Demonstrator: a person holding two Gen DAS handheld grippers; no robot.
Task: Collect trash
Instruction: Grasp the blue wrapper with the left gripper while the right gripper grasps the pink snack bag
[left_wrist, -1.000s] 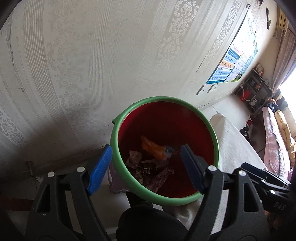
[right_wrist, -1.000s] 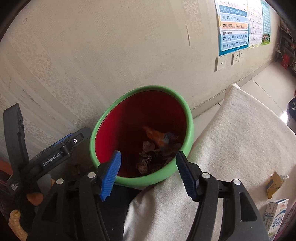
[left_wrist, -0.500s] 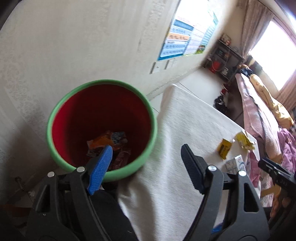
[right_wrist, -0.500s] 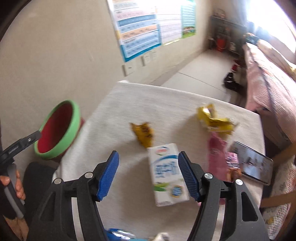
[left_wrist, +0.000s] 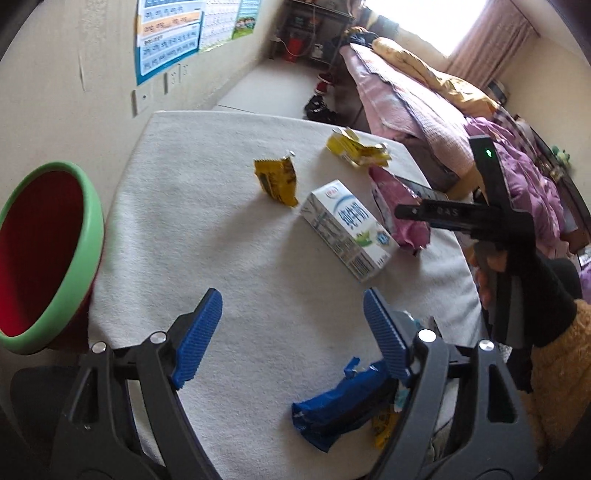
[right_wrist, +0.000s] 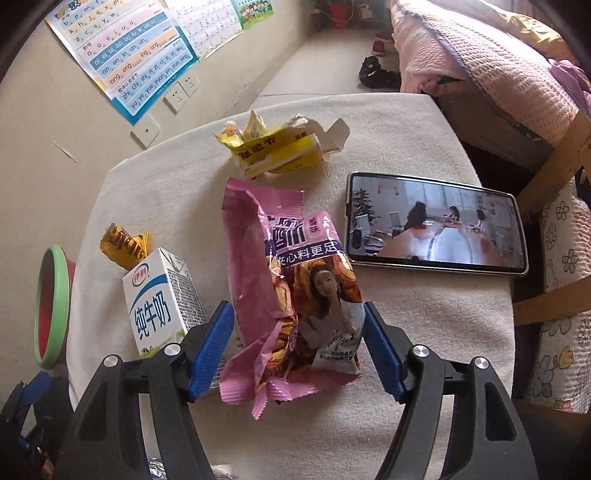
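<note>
A red bin with a green rim (left_wrist: 44, 254) stands at the table's left edge; it also shows in the right wrist view (right_wrist: 51, 306). On the white cloth lie a milk carton (left_wrist: 343, 230) (right_wrist: 157, 302), a pink snack bag (right_wrist: 291, 295) (left_wrist: 400, 214), a small yellow wrapper (left_wrist: 277, 181) (right_wrist: 125, 247), a torn yellow box (left_wrist: 356, 149) (right_wrist: 277, 147) and a blue wrapper (left_wrist: 340, 406). My left gripper (left_wrist: 291, 328) is open and empty above the cloth, the blue wrapper by its right finger. My right gripper (right_wrist: 299, 350) is open with the pink bag's lower end between its fingers.
A phone (right_wrist: 436, 225) with a lit screen lies on the table's right side. A bed with pink and yellow bedding (left_wrist: 413, 96) stands beyond the table. Posters (right_wrist: 140, 48) and wall sockets hang on the wall at left. Shoes lie on the floor.
Both grippers swung away from the bin to the table. The right gripper has come down around the pink snack bag. The left gripper now faces the trash on the cloth.
</note>
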